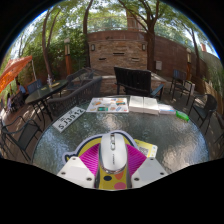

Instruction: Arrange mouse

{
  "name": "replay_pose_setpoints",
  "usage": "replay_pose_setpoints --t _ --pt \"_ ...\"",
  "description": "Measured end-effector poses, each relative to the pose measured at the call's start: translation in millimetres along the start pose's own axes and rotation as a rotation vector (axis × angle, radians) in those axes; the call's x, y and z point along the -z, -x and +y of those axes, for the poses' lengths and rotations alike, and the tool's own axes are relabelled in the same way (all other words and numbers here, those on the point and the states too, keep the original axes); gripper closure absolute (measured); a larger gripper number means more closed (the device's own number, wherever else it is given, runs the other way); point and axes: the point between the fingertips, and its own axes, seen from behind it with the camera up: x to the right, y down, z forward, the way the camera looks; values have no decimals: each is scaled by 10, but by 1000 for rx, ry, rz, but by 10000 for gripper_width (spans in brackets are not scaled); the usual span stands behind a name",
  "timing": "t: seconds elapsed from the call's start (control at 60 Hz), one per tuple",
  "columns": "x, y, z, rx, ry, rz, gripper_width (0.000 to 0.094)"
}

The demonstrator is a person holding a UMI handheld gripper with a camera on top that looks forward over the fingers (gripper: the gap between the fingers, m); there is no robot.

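Outdoor patio, round glass surface (60, 140). Mouse (113, 152), white, lies between your fingers (78, 170), long axis running away from the camera, tail end toward you. The gripper (113, 172) has one finger at each flank of the mouse. The pink pads are visible on both sides of the body, so a gap appears to remain at either side. Judgement: fingers are spread, not clamped; the mouse rests on its own support, a colourful mat (140, 150) showing yellow and pink around it.

Beyond the fingers: open books (128, 104) in a row, a small green object (182, 115) past them, a keyboard (70, 119) off to the left, a dark laptop-like item (133, 80) further back.

Risks from here:
- The shell is smooth and rounded. If you close off-centre, it may squirt forward out of the pads.
- Closing too low may catch the mat edge and drag the mat along with the mouse.
- If you lift with a light grip, the mouse may tilt nose-down and drop onto the glass.
- No cable is visible; cannot tell whether one trails.
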Motion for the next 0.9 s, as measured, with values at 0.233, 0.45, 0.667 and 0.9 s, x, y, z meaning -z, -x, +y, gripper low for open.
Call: replay_pose_setpoints --t 0.233,0.45,0.667,0.9 --pt "-223 115 439 -5 99 -15 228" --pt "622 130 -63 78 53 2 84" --pt "1752 207 -193 82 27 19 74" --pt "2462 192 -35 77 21 60 79"
